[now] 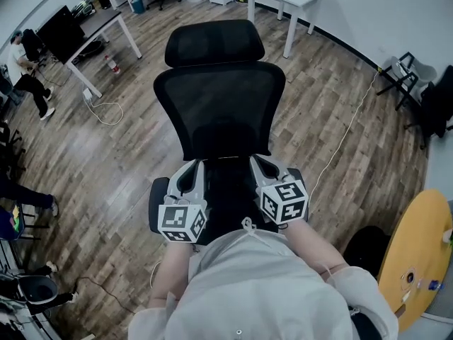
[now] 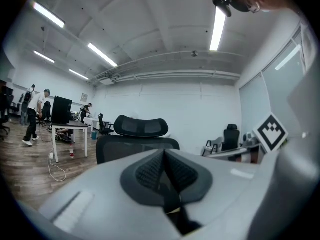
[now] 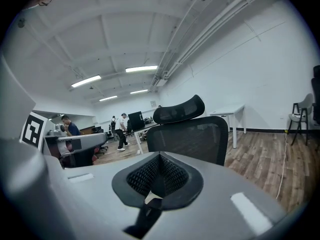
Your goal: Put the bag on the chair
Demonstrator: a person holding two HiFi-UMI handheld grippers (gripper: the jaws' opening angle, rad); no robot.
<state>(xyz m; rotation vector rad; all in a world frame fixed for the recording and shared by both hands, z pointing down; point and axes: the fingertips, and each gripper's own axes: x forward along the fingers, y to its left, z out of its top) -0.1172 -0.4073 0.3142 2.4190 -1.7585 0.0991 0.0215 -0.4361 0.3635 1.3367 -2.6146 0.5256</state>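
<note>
One chair is faced. Two grippers are held over its seat: left gripper and right gripper, both clamped, each seemingly on one dark strap.

Left hand-held gripper, right hand-held gripper: shut.
</note>
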